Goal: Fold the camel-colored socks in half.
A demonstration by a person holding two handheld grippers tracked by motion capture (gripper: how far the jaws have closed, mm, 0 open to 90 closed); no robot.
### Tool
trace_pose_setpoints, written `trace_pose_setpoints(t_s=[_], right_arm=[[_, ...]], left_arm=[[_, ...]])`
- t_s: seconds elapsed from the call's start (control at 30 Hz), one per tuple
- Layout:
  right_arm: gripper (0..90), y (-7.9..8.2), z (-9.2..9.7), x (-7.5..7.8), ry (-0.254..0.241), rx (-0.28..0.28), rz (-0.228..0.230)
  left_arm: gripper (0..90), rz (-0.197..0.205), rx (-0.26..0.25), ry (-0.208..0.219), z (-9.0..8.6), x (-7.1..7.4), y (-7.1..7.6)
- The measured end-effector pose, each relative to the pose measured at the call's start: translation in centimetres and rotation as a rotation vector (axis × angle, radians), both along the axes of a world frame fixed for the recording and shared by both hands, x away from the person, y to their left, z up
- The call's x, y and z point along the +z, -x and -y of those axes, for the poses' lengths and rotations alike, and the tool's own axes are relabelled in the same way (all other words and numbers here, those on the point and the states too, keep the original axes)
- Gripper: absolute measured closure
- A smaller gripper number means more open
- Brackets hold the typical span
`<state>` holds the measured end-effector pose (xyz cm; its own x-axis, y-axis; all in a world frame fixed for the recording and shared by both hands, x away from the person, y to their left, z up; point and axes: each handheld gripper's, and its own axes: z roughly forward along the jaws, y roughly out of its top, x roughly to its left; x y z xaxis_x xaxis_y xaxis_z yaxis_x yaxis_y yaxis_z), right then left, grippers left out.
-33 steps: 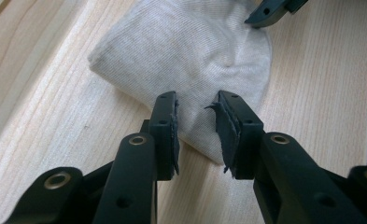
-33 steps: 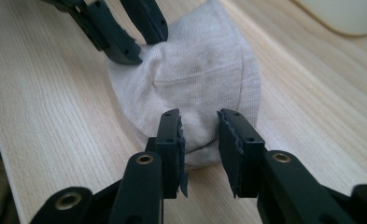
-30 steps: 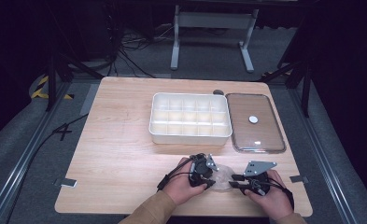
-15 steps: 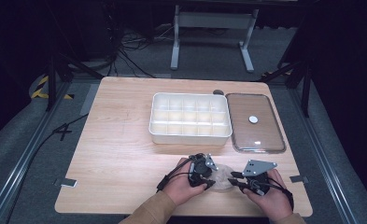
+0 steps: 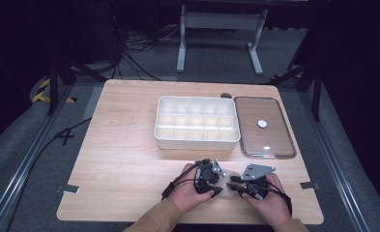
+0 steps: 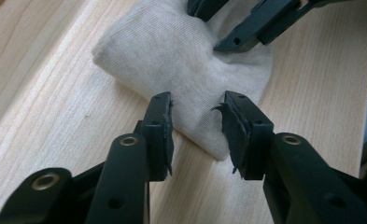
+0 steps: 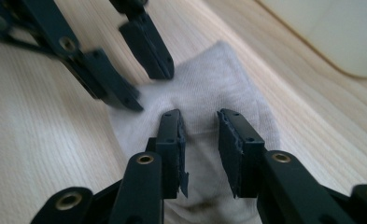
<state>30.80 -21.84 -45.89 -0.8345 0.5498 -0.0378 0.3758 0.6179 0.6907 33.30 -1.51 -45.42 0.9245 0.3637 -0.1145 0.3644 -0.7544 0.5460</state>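
Observation:
A small folded off-white cloth [image 5: 229,180] lies on the wooden table [image 5: 129,159] near its front edge, between my two hands. My left gripper [image 5: 215,187] reaches it from the left. In the left gripper view its jaws stand apart over the cloth's [image 6: 181,60] near corner. They have just been opening, and the pads do not press on the cloth. My right gripper [image 5: 232,185] comes from the right. Its jaws [image 7: 200,135] straddle the cloth [image 7: 218,88] with a clear gap.
A white compartment tray [image 5: 197,143] stands mid-table behind the hands. A clear lid [image 5: 255,104] with a white knob lies to its right. Bare wood stretches to the left of the hands. The table's front edge runs just below them.

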Motion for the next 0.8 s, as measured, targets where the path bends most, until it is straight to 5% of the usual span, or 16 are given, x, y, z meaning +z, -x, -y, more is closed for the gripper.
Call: trace_pose_setpoints(t_s=[0.13, 0.4, 0.8], right_arm=[[69.5, -0.2, 0.3, -0.3, 0.003, 0.0, -0.017], [67.7, -0.4, 0.8, -0.6, -0.015, 0.018, -0.042], [67.9, -0.7, 1.0, -0.7, -0.021, 0.062, -0.036]], left_arm=[[60.2, -0.021, 0.022, 0.057, -1.0, 0.6, -0.3], [57.6, -0.023, 0.076, 0.072, -2.9, 1.3, -0.9], [61.4, -0.018, 0.077, 0.026, -3.1, 0.9, -1.1]])
